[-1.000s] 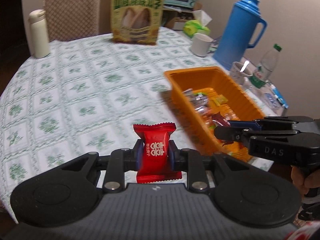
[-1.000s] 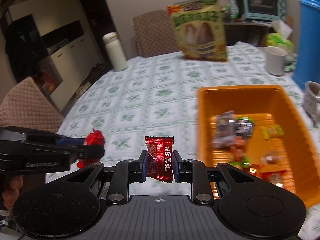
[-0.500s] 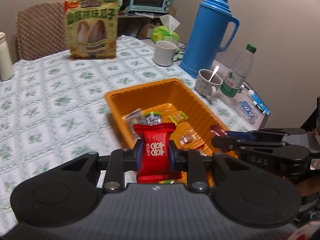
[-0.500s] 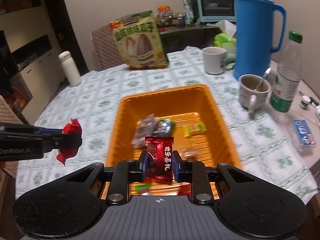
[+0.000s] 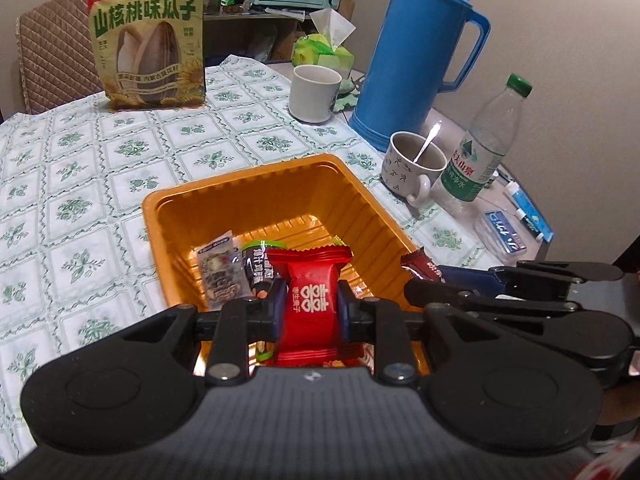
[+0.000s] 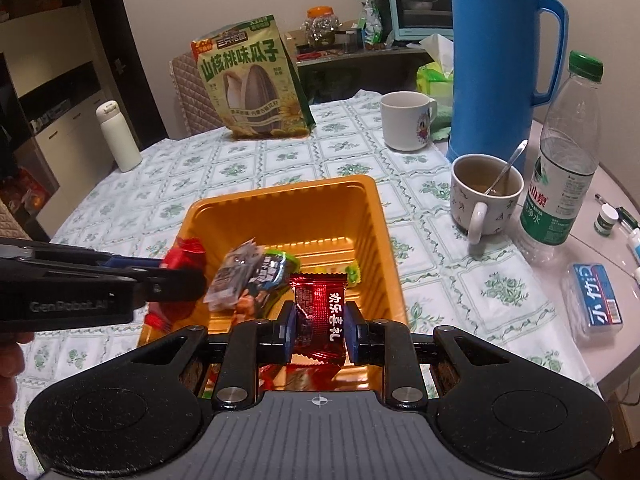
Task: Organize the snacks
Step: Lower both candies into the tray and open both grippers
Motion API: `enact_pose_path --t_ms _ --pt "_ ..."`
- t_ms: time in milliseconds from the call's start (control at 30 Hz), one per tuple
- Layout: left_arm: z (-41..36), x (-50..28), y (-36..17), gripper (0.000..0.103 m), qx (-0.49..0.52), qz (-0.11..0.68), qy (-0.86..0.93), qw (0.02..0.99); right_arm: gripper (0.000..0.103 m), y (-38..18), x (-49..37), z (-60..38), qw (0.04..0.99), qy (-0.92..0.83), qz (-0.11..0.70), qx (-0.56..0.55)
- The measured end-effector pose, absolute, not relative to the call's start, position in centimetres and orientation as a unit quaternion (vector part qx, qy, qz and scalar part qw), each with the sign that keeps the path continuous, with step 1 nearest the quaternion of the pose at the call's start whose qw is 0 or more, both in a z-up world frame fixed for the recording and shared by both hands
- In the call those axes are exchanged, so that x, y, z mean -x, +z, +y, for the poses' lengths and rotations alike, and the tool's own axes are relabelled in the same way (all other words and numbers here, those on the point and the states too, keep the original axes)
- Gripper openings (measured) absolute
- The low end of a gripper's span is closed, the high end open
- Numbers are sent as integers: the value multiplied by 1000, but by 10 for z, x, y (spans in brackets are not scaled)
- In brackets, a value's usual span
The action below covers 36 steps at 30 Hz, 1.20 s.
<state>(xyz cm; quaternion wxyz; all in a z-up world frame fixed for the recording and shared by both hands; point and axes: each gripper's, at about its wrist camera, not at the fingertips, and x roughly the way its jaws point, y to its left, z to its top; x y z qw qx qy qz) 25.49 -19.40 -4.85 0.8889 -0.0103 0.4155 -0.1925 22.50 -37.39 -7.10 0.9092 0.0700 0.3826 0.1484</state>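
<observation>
2 candies gripped: bright red candy point(image 5: 309, 304) w/ 囍, dark red candy point(image 6: 320, 316) "欢乐喜礼".

Your left gripper point(image 5: 312, 312) is black with blue pads, and the candy point(image 5: 310, 304) in it is bright red with white characters; your right gripper point(image 6: 320, 328) is black too, and its candy point(image 6: 320, 316) is a darker, glossy red with white lettering; the tray point(image 5: 256, 188) is orange; the tablecloth point(image 5: 80, 184) is white with a green leaf-and-square pattern; the flask point(image 5: 416, 48) is blue; the seed bag point(image 5: 148, 40) is pale green with yellow sunflowers; the bottle point(image 6: 568, 152) is clear with a green cap and label.
</observation>
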Motion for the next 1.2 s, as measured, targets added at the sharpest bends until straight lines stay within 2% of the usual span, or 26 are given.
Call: enact_pose_path --t_ms 667,800,1200 --pt "-230 -296 -75 24 -15 440 -173 881 25 -79 -245 -390 906 155 386 -77" --pt "-229 -296 -76 33 -12 440 -171 882 25 -77 -244 -392 907 155 383 -79" --pt "-202 -271 -65 33 7 437 -159 885 25 -76 -237 -394 905 164 383 -82"
